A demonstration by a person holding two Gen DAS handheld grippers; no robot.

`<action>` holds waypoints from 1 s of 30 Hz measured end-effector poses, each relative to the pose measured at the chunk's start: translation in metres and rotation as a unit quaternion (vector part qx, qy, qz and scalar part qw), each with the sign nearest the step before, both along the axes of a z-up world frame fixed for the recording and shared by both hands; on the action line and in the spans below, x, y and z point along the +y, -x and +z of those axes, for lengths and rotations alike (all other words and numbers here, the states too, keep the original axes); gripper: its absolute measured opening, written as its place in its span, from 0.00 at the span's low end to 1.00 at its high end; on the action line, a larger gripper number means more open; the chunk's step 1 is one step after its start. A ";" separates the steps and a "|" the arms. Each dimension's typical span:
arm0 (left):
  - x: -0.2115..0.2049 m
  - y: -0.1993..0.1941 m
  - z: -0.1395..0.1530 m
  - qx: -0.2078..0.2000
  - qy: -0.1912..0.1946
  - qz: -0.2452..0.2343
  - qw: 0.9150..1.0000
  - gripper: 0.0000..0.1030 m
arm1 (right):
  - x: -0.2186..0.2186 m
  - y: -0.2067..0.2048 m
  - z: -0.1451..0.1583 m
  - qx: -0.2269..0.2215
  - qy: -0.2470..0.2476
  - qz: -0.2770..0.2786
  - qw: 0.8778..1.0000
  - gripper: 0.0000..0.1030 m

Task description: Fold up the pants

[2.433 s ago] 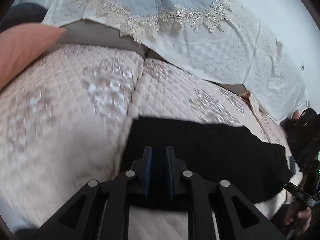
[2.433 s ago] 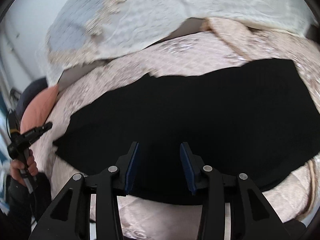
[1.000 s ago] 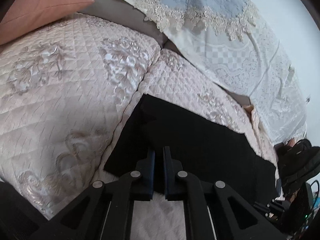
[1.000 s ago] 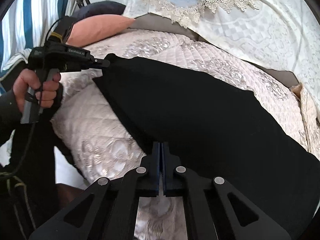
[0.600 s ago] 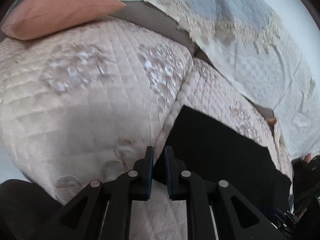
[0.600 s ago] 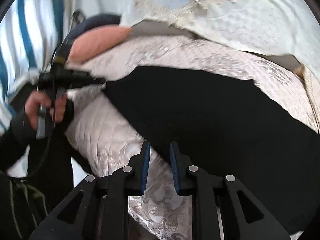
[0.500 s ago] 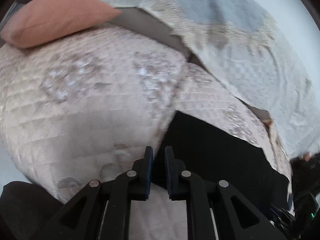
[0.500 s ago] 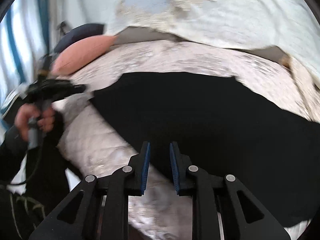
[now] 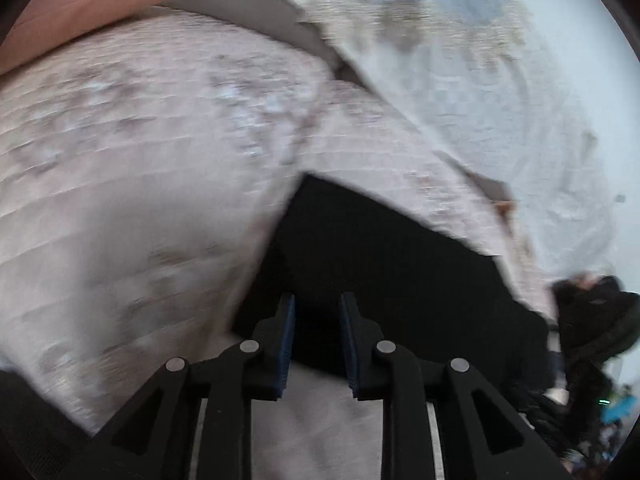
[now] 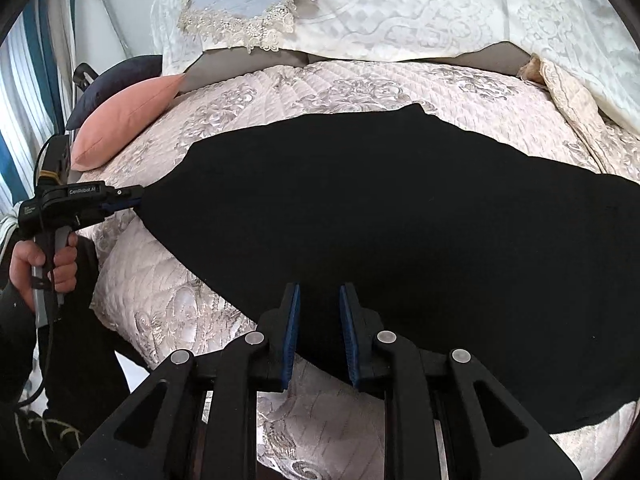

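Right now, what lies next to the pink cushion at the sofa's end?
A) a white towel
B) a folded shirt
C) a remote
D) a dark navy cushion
D: in the right wrist view a dark navy cushion sits just behind the pink cushion.

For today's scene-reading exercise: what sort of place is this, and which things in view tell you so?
Most likely a home living room or bedroom. The black pants lie on a quilted, flower-embroidered cover over cushioned seating, with a pink pillow at one end and a lace-trimmed throw draped behind.
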State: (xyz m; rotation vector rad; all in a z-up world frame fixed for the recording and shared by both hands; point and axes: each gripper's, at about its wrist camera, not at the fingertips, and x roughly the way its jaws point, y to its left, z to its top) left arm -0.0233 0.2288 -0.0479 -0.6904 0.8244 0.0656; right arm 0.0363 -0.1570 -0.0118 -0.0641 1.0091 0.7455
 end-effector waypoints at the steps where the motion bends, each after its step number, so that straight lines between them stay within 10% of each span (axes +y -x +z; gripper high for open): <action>1: -0.002 -0.001 0.006 -0.023 0.022 -0.012 0.999 0.24 | 0.000 0.000 0.000 0.000 0.000 -0.001 1.000 0.20; 5: 0.000 0.006 0.040 -0.099 0.013 -0.002 0.995 0.28 | 0.000 -0.001 0.003 -0.004 0.005 -0.002 1.000 0.20; 11: 0.009 0.016 0.037 -0.047 -0.069 0.046 0.995 0.28 | -0.007 -0.004 0.004 -0.006 0.001 -0.019 1.000 0.20; 22: -0.039 -0.009 -0.007 0.038 -0.104 -0.033 0.993 0.28 | -0.035 -0.013 -0.002 -0.006 0.019 -0.105 0.994 0.27; 30: -0.045 -0.015 0.017 0.007 -0.118 -0.041 0.992 0.28 | -0.142 -0.045 0.011 -0.002 0.019 -0.294 0.956 0.27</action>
